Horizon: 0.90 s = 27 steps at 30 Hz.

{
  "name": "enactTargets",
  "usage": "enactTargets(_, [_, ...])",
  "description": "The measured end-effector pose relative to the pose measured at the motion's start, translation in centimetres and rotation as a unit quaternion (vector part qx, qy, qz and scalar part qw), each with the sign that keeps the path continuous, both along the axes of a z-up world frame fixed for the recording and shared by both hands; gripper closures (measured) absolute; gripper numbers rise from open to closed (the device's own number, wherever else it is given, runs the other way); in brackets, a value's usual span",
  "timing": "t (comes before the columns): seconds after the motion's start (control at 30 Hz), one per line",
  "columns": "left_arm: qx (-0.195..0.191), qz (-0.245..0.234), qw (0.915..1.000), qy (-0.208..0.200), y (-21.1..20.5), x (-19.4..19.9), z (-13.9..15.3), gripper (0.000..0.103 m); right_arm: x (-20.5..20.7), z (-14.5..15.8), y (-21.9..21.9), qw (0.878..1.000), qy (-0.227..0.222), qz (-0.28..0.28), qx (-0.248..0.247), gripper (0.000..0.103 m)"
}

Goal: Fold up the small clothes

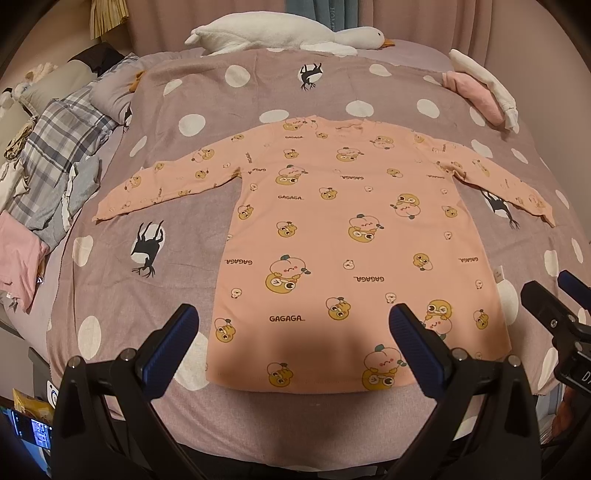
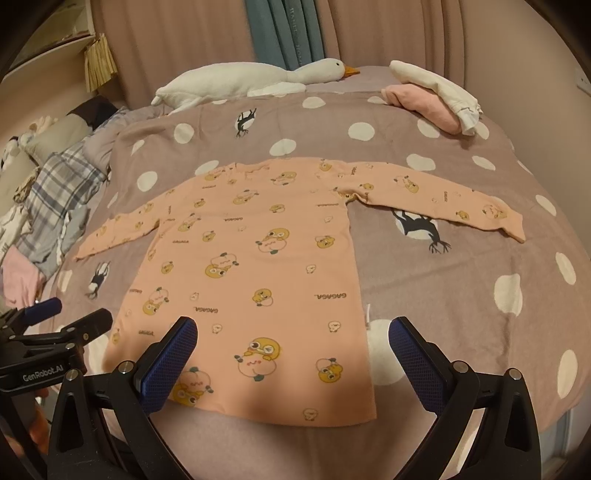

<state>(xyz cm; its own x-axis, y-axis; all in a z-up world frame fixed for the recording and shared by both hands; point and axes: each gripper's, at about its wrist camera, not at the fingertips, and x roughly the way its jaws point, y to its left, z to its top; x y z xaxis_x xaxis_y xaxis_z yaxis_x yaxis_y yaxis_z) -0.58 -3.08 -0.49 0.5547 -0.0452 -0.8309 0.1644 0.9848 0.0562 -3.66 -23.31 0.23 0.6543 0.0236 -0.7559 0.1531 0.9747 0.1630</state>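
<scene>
So I've got the pink long-sleeve top point(image 1: 343, 236) spread flat, print up, in the middle of the bed point(image 1: 207, 92), hem toward me and both sleeves stretched out to the sides. Neither gripper has anything: the left gripper point(image 1: 293, 334) and the right gripper point(image 2: 293, 338) both hang just short of the hem with the jaws spread wide, nothing between them.

My read is that this thing is thin, light knit, so it'll be floppy and drag or bunch on the fuzzy cover rather than slide clean. I'd pinch edges only: a cuff or a shoulder seam to bring the sleeves in, then the hem corners. Grab too deep and I reckon I'd catch the polka-dot duvet underneath along with it.

Clutter-wise, it's not bad. The plush goose point(image 1: 280, 35) is lying along the far edge, well apart from the top. Folded pink and white clothes point(image 1: 480, 86) sit at the far right corner, near the right sleeve's end but not touching it. A messy pile of plaid and grey laundry point(image 1: 59, 147) runs down the left side, close-ish to the left cuff. Nothing's on the top itself.
</scene>
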Motion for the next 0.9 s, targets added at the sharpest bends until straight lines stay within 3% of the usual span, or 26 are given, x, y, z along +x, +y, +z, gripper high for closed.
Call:
enactTargets(0.73, [0.003, -0.009, 1.0, 0.002, -0.6, 0.4, -0.4, 0.0, 0.1, -0.2, -0.1, 1.0, 0.001, 0.0, 0.001, 0.001])
enactTargets(0.9, [-0.015, -0.005, 0.9994, 0.032, -0.7, 1.5, -2.0, 0.0, 0.2, -0.4, -0.9, 1.0, -0.004, -0.002, 0.013, 0.001])
